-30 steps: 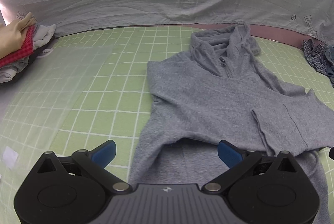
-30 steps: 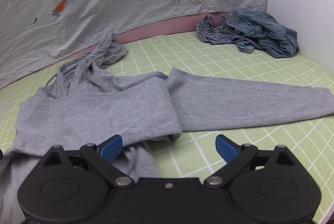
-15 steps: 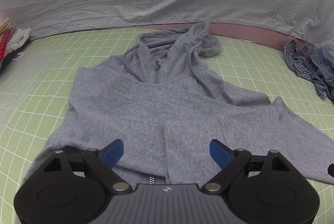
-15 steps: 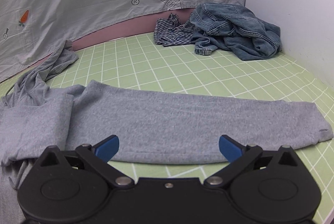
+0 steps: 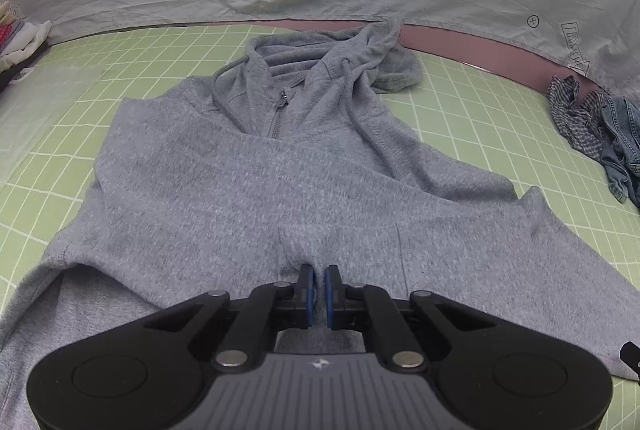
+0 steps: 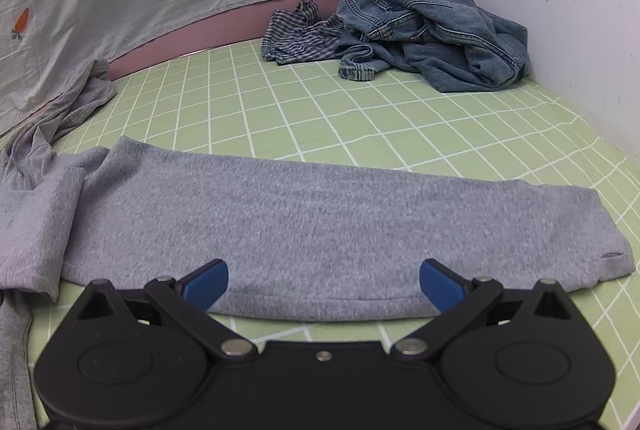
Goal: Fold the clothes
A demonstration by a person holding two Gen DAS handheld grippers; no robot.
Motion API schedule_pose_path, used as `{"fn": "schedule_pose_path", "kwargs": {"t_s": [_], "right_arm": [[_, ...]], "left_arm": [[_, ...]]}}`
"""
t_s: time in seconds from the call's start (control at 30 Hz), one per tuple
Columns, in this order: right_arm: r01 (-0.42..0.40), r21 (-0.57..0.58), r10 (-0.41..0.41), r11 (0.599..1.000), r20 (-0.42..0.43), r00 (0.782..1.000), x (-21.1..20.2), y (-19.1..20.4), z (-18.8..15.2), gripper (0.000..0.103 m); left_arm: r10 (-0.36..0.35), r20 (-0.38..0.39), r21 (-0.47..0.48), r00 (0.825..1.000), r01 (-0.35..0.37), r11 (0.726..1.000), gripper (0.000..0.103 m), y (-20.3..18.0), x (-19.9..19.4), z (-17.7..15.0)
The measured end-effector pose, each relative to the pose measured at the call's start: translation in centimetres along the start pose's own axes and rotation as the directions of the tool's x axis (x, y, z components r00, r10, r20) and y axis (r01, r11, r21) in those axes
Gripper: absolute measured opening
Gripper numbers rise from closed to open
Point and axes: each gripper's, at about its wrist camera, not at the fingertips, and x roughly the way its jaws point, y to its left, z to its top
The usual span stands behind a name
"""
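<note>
At 6 o'clock my left gripper (image 5: 319, 288) pinches the hoodie (image 5: 256, 189) front; right gripper (image 6: 323, 280) spread over the sleeve (image 6: 320, 226). Sleeve fold next, I judge: grab cuff at 3.

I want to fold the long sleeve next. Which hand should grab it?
Probably the right. The right gripper is open right at the edge of the long sleeve lying flat. The left gripper looks pinched shut on the hoodie front.
</note>
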Motion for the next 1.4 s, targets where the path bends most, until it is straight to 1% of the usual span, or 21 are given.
{"fn": "schedule_pose_path", "kwargs": {"t_s": [0.13, 0.23, 0.43, 0.53, 0.6, 0.63, 0.67, 0.73, 0.77, 0.8, 0.83, 0.87, 0.9, 0.93, 0.97, 1.0, 1.03, 1.07, 1.13, 1.2, 1.4], "right_arm": [[0.009, 0.003, -0.009, 1.000, 0.002, 1.000, 0.1, 0.2, 0.1, 0.103], [0.016, 0.002, -0.016, 1.000, -0.002, 1.000, 0.2, 0.5, 0.0, 0.103], [0.037, -0.004, -0.037, 0.999, -0.004, 0.999, -0.2, 2.1, -0.1, 0.103], [0.051, -0.004, -0.051, 0.999, -0.002, 0.999, -0.6, 3.0, -0.2, 0.103], [0.063, -0.003, -0.063, 0.998, 0.000, 0.998, -0.9, 3.8, -0.3, 0.103], [0.070, -0.003, -0.070, 0.998, 0.000, 0.998, -1.1, 4.3, -0.4, 0.103], [0.077, -0.002, -0.077, 0.997, 0.001, 0.997, -1.3, 4.7, -0.5, 0.103], [0.092, 0.002, -0.092, 0.996, 0.001, 0.996, -1.7, 5.6, -0.8, 0.103], [0.099, 0.004, -0.099, 0.995, 0.001, 0.995, -1.9, 6.0, -0.9, 0.103], [0.104, 0.005, -0.104, 0.995, 0.000, 0.995, -2.1, 6.5, -1.0, 0.103], [0.110, 0.006, -0.110, 0.994, 0.000, 0.994, -2.3, 6.9, -1.1, 0.103], [0.116, 0.006, -0.116, 0.993, 0.000, 0.993, -2.5, 7.4, -1.2, 0.103], [0.123, 0.007, -0.123, 0.992, 0.001, 0.992, -2.7, 7.8, -1.4, 0.103], [0.129, 0.007, -0.129, 0.992, 0.001, 0.992, -2.9, 8.3, -1.5, 0.103], [0.135, 0.009, -0.135, 0.991, 0.002, 0.991, -3.0, 8.7, -1.6, 0.103], [0.138, 0.018, -0.138, 0.990, 0.001, 0.990, -3.2, 8.9, -1.7, 0.103], [0.138, 0.026, -0.138, 0.990, -0.002, 0.990, -3.3, 9.2, -1.8, 0.103], [0.141, 0.026, -0.141, 0.990, -0.003, 0.990, -3.4, 9.4, -1.9, 0.103], [0.146, 0.026, -0.146, 0.989, -0.004, 0.989, -3.6, 9.8, -2.0, 0.103], [0.147, 0.036, -0.147, 0.989, -0.005, 0.989, -3.8, 9.9, -2.2, 0.103], [0.144, 0.056, -0.144, 0.988, 0.001, 0.990, -4.0, 9.0, -2.1, 0.103]], "left_arm": [[0.046, 0.050, 0.041, 0.998, -0.048, 0.998, 0.006, 0.6, -1.6, 0.9], [0.079, 0.093, 0.055, 0.993, -0.084, 0.995, 0.006, 2.0, -2.7, 1.9], [0.151, 0.147, 0.043, 0.978, -0.158, 0.986, 0.006, 6.9, -3.7, 4.3], [0.172, 0.136, 0.014, 0.976, -0.175, 0.984, 0.007, 10.2, -3.0, 4.9], [0.174, 0.113, 0.004, 0.978, -0.175, 0.985, 0.007, 12.0, -2.2, 5.1], [0.173, 0.105, 0.015, 0.979, -0.175, 0.984, 0.007, 12.6, -1.9, 5.0], [0.171, 0.096, 0.030, 0.981, -0.174, 0.984, 0.012, 13.0, -1.6, 4.9], [0.162, 0.074, 0.053, 0.984, -0.166, 0.985, 0.012, 13.5, -0.9, 4.6], [0.157, 0.063, 0.063, 0.986, -0.161, 0.985, 0.016, 13.8, -0.6, 4.3], [0.147, 0.047, 0.066, 0.988, -0.150, 0.986, 0.025, 14.0, -0.2, 4.2], [0.136, 0.030, 0.066, 0.990, -0.137, 0.988, 0.029, 14.2, 0.1, 4.0], [0.128, 0.015, 0.064, 0.992, -0.129, 0.990, 0.039, 14.5, 0.5, 3.7], [0.125, 0.009, 0.064, 0.992, -0.125, 0.990, 0.044, 14.6, 0.7, 3.5], [0.123, 0.008, 0.069, 0.992, -0.123, 0.990, 0.045, 14.8, 0.8, 3.4], [0.120, 0.008, 0.075, 0.993, -0.121, 0.990, 0.052, 14.9, 0.9, 3.3], [0.118, 0.008, 0.075, 0.993, -0.118, 0.990, 0.061, 15.0, 0.9, 3.3], [0.115, 0.008, 0.072, 0.993, -0.115, 0.991, 0.066, 15.1, 0.8, 3.4], [0.112, 0.008, 0.070, 0.994, -0.112, 0.991, 0.074, 15.1, 0.7, 3.4], [0.098, 0.022, 0.078, 0.995, -0.099, 0.992, 0.076, 14.9, 0.2, 3.6], [0.092, 0.038, 0.090, 0.995, -0.095, 0.991, 0.081, 14.4, -0.4, 3.8], [0.088, 0.058, 0.114, 0.994, -0.094, 0.989, 0.086, 11.5, -1.6, 3.0]]}}
